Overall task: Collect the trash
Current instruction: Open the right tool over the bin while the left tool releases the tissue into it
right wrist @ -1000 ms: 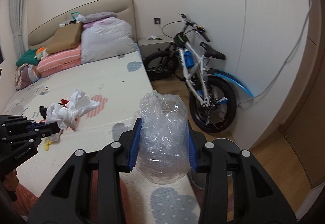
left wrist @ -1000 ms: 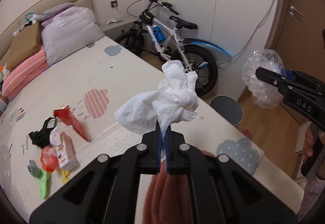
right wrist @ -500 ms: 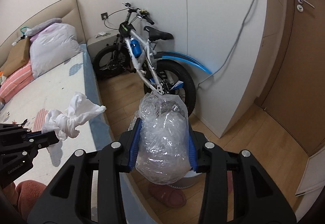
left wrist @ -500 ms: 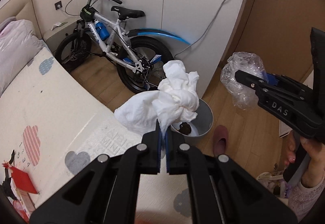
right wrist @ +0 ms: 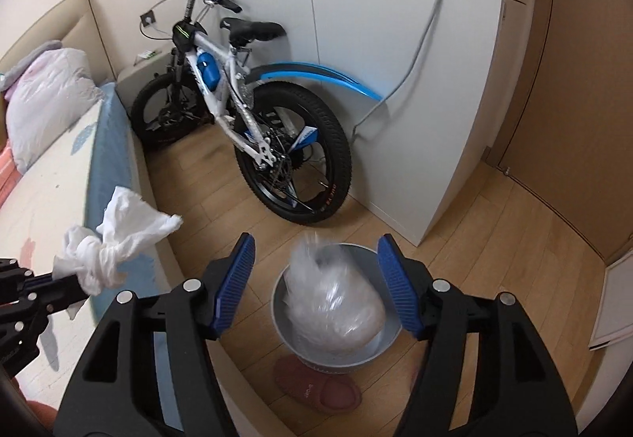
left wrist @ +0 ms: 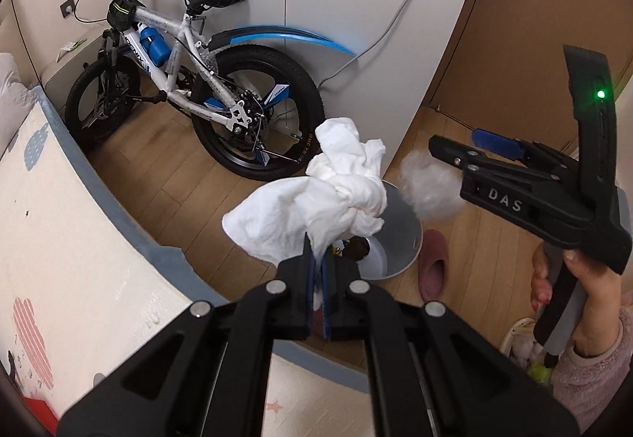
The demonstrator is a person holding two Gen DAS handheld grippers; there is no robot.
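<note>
The left tongs [left wrist: 316, 270] are clamped tight on a crumpled white tissue [left wrist: 328, 199], which bunches up just beyond their tips. Below and a little past them stands a grey bin [left wrist: 399, 235] on the wood floor [left wrist: 158, 195], with some dark scrap visible inside.

The right tongs [right wrist: 316, 284] are spread wide with nothing between the blue pads [right wrist: 233, 278]. Straight ahead of them, a clear plastic bag [right wrist: 332, 302] sits blurred in the mouth of the bin, apart from both pads; from the left wrist camera it shows as a white blur just off their near tip.

A pink slipper [right wrist: 316, 383] lies against the bin on the near side. A bike [right wrist: 237, 104] leans at the wall beyond, and the bed [right wrist: 43, 179] runs along to the left of both tongs.
</note>
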